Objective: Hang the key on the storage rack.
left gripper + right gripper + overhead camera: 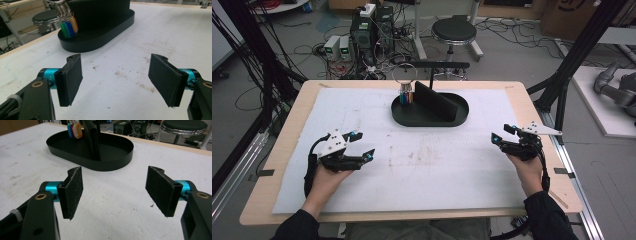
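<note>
- Two hand-held grippers rest low over the white foam mat, one at each side, and both point toward the far middle of the table.
- The left gripper has its jaws wide apart and holds nothing. The right gripper is just the same: wide open and empty.
- The black oval tray sits at the far middle of the mat, well apart from both grippers. Its long side runs left to right across the table.
- A flat black slab stands up in the tray, leaning slantwise across it.
- The bunch of coloured plastic key tags on a metal ring hangs at the left end of the tray, just beside the slab.
- From the left gripper, the tags lie ahead and to the right. From the right gripper, they lie ahead and to the left, behind the slab.
- The left gripper looks a bit nearer to the tags, with no slab in its way.
- Both hands lie palm up under their grippers, wrists low on the mat.
</note>
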Action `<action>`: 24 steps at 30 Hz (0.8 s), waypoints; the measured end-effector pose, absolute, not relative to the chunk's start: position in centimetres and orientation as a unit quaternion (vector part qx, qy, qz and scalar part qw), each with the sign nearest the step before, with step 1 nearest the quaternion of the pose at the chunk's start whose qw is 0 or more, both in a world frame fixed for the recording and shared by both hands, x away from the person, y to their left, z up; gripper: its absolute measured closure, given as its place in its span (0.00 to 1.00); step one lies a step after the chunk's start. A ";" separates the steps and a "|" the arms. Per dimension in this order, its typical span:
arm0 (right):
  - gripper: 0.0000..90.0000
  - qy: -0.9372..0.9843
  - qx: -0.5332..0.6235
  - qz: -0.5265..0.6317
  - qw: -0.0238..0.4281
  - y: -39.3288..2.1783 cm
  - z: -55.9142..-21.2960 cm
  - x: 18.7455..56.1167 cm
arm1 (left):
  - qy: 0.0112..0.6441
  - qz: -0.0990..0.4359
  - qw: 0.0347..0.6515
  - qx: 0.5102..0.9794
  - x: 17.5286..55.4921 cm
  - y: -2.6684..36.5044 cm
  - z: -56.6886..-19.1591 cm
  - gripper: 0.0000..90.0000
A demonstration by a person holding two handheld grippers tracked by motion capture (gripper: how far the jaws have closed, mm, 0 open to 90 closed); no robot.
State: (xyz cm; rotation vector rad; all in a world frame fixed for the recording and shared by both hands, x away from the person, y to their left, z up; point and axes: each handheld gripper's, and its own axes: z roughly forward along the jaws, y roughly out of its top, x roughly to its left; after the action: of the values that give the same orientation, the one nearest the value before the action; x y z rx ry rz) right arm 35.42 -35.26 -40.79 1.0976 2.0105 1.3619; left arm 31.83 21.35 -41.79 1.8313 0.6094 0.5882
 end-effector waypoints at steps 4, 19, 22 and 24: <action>0.34 0.738 0.395 0.493 0.236 -35.0 -40.9 35.5 | 0.260 0.252 0.533 0.765 31.7 21.7 -41.7 0.30; 0.33 0.734 0.409 0.491 0.232 -35.2 -41.2 35.9 | 0.265 0.253 0.531 0.764 31.6 22.2 -41.7 0.30; 0.32 0.731 0.412 0.491 0.234 -35.3 -41.2 35.9 | 0.265 0.253 0.531 0.764 31.6 22.2 -41.7 0.30; 0.32 0.731 0.415 0.490 0.231 -35.4 -41.2 36.0 | 0.264 0.252 0.531 0.764 31.6 22.2 -41.7 0.30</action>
State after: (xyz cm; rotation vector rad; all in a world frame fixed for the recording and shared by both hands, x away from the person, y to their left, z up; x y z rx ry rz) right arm 35.98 -35.36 -41.23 1.1421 2.0085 1.3469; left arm 31.58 22.24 -41.69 1.8236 0.6306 0.6024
